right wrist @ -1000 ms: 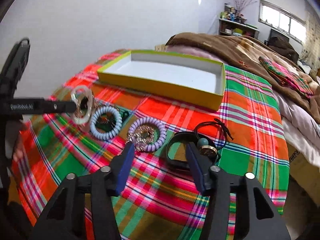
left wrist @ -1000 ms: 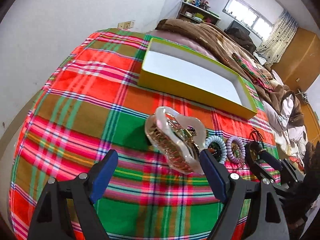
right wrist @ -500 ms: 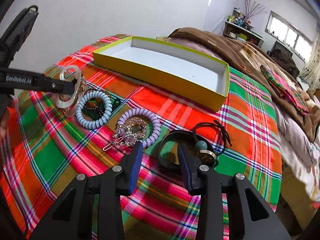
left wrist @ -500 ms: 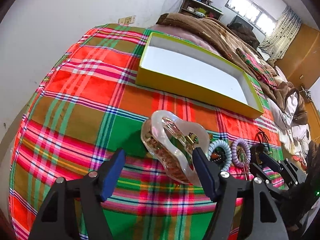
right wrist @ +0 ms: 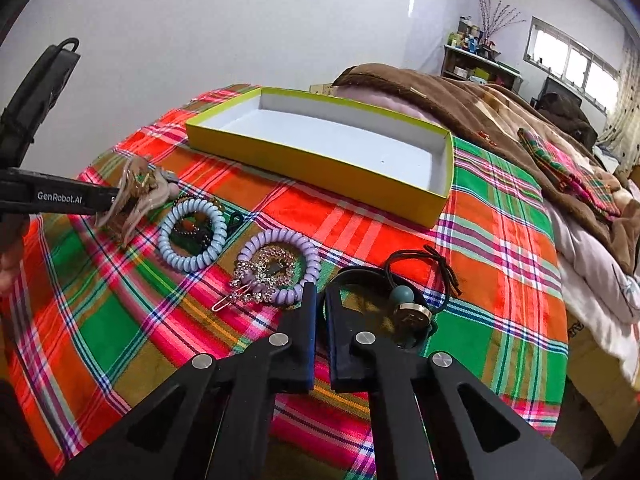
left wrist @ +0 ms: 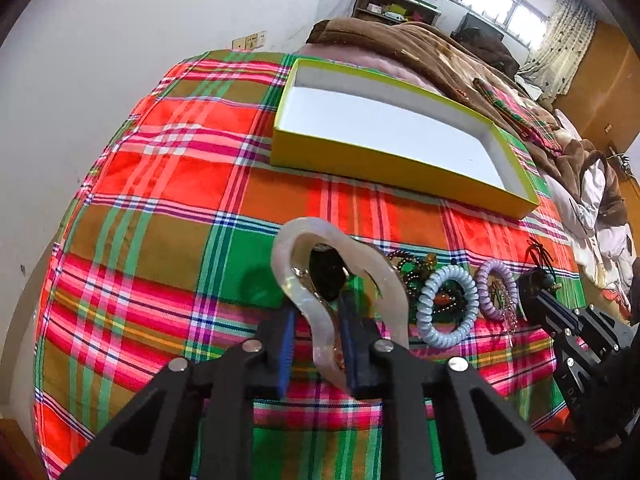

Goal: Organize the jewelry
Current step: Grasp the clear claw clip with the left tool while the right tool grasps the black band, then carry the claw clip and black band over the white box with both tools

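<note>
Two closing left fingers (left wrist: 316,340) around pearly hair clip (left wrist: 320,312), pads touching.

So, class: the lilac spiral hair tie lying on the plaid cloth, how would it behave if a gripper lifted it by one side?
The lilac spiral hair tie is a coiled cord, so it would probably stretch and sag rather than hold its ring shape. It looks thin and hollow in the middle, so likely light. The sparkly brooch lies inside and partly over it, and may drag along or slide off.
</note>
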`<state>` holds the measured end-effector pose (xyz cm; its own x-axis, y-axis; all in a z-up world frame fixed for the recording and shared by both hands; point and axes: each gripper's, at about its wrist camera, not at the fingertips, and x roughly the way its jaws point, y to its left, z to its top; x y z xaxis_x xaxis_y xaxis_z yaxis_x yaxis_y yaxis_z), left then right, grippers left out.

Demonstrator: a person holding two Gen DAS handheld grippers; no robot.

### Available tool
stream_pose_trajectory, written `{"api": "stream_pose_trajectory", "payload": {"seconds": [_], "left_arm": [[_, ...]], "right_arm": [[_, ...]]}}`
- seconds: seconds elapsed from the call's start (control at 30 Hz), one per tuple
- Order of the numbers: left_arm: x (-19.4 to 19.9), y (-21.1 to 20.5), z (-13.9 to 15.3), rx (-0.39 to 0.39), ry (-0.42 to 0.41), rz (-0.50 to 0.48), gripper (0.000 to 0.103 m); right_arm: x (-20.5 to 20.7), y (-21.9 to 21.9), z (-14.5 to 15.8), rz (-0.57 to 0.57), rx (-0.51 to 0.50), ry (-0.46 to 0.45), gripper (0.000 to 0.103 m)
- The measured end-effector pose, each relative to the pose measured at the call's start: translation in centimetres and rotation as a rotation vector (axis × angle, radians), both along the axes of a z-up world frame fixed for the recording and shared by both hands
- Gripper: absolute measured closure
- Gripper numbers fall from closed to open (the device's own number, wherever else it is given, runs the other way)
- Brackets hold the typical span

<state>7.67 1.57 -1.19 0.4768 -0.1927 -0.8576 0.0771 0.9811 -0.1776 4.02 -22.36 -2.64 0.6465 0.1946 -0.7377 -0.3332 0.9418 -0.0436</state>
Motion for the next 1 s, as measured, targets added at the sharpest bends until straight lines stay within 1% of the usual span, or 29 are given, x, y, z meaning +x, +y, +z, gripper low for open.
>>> {"api": "stream_pose_trajectory", "payload": {"seconds": [0.07, 0.17, 0.23, 0.37, 0.47, 0.5, 0.57, 0.6, 0.63, 0.73, 0.8, 0.9, 0.93, 0.97, 1.0], "left_arm": [[0.0, 0.0, 0.2, -0.005, -0.009, -0.008, 0.090], [0.0, -0.1, 0.3, -0.005, -0.016, -0.016, 0.090], [-0.1, 0.0, 0.4, -0.021, -0.012, -0.020, 0.090], [-0.5, 0.0, 1.1, -0.024, -0.037, -0.030, 0.090], [-0.6, -0.1, 1.7, -0.034, -0.053, -0.038, 0.090], [-0.7, -0.1, 1.8, -0.034, -0.058, -0.041, 0.090], [-0.7, 0.0, 2.0, -0.035, -0.060, -0.044, 0.090], [-0.7, 0.0, 2.0, -0.034, -0.059, -0.046, 0.090], [-0.6, -0.1, 2.0, -0.034, -0.057, -0.046, 0.090], [-0.6, 0.0, 2.0, -0.038, -0.055, -0.045, 0.090], [-0.7, 0.0, 2.0, -0.041, -0.057, -0.047, 0.090], [-0.7, -0.2, 2.0, -0.042, -0.058, -0.048, 0.090], [-0.8, -0.2, 2.0, -0.042, -0.058, -0.049, 0.090], [-0.8, -0.2, 2.0, -0.042, -0.058, -0.050, 0.090], [-0.8, -0.3, 2.0, -0.042, -0.059, -0.050, 0.090]], "right_arm": [[-0.1, -0.3, 0.3, -0.011, 0.024, -0.010, 0.099], [-0.3, -0.8, 0.7, -0.019, 0.067, -0.021, 0.099], [-0.4, -1.2, 1.0, -0.029, 0.106, -0.023, 0.100], [-0.6, -2.1, 1.8, -0.045, 0.178, -0.031, 0.100], [-0.9, -2.7, 2.4, -0.034, 0.237, -0.039, 0.100], [-1.0, -3.0, 2.5, -0.029, 0.275, -0.035, 0.100], [-1.0, -4.1, 2.8, -0.021, 0.413, -0.006, 0.100], [-1.0, -4.6, 2.8, -0.024, 0.466, 0.001, 0.099], [-0.8, -5.1, 2.8, -0.031, 0.509, 0.008, 0.099], [-0.3, -6.1, 2.5, -0.066, 0.589, 0.042, 0.100], [-0.3, -7.0, 2.4, -0.065, 0.691, 0.065, 0.100], [-0.4, -8.0, 2.6, -0.051, 0.810, 0.071, 0.100], [-0.4, -8.0, 2.8, -0.038, 0.839, 0.079, 0.101], [-0.4, -8.0, 3.0, -0.039, 0.837, 0.069, 0.100], [-0.4, -7.9, 3.6, -0.052, 0.808, 0.043, 0.101]]}}
